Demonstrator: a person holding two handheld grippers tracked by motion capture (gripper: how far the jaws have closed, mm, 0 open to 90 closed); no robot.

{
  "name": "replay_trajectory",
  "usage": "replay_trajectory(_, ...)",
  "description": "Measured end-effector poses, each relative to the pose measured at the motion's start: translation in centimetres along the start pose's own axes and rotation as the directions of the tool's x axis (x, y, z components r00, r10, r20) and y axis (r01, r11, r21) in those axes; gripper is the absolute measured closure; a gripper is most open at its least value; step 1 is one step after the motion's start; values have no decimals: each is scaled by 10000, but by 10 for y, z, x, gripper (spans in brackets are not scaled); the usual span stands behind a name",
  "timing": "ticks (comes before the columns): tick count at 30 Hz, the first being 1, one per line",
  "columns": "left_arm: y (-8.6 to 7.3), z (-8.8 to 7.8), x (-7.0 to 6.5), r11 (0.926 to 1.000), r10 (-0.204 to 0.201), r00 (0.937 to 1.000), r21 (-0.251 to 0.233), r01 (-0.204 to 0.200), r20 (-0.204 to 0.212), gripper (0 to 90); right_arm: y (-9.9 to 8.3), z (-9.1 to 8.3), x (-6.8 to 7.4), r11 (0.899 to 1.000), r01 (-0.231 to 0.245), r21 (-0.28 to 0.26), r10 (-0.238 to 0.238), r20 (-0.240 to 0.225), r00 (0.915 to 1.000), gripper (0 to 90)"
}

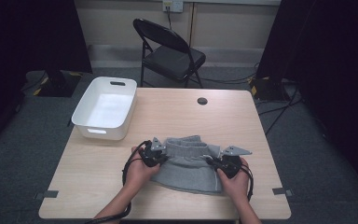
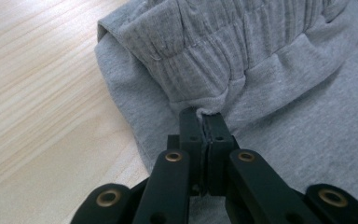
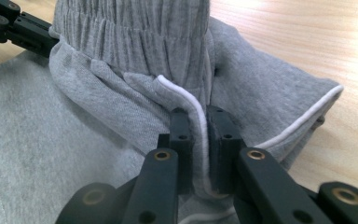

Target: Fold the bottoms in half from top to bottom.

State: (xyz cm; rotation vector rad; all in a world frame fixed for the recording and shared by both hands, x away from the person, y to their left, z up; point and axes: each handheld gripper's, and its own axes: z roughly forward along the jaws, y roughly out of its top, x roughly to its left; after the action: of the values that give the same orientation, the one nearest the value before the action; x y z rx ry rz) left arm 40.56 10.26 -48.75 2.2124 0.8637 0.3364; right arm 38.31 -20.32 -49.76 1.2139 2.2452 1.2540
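A pair of grey shorts (image 1: 186, 163) is laid on the table (image 1: 177, 116), near its front edge, between the two hands. The elastic waistband (image 1: 186, 140) is turned back over the body of the garment on the far side.

The left gripper (image 1: 153, 154) is clenched on a pinch of fabric at the garment's left side; in the left gripper view the jaws are seen pressed together with grey cloth (image 2: 204, 111) caught at their tips, just below the waistband (image 2: 223, 32). The right gripper (image 1: 227, 163) is clenched on the right side; in the right gripper view a fold carrying white piping (image 3: 200, 126) is held between the jaws, with the gathered waistband (image 3: 130, 32) rising above it.

The step in hand is judged to be a fold: the upper part is gripped at both sides and is being carried over the lower part. The fold is not yet pressed flat, as the cloth is seen bunched at both grips.

The next move is judged to call for both sides to be lowered together and kept level, so that the edges are aligned, and for the jaws to be released only once the fabric is resting on the layer below. An uneven release is likely to leave the fold skewed.

A white bin (image 1: 105, 108) is stood at the far left corner, well apart from the shorts, and is presumed to be the destination.
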Motion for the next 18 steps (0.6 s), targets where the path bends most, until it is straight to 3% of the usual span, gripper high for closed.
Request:
replay_trajectory(9, 2, 7, 6, 9994, -215, 9993, -267, 207, -319, 886, 11, 11, -3, 9996, 104, 254, -109, 187, 9998, 821)
replay_trajectory(10, 3, 9, 10, 9986, -394, 9985, -369, 380, -370, 885, 15, 15, -5, 9995, 167, 279, -175, 291, 9994, 821)
replay_trajectory(15, 9, 15, 23, 9983, -445, 9968, -414, 418, -664, 885, 27, 30, -12, 9993, 282, 230, -292, 447, 9986, 819)
replay_trajectory(18, 11, 17, 29, 9971, -650, 9959, -429, 624, -623, 885, 34, 40, -16, 9991, 377, 211, -389, 589, 9975, 816)
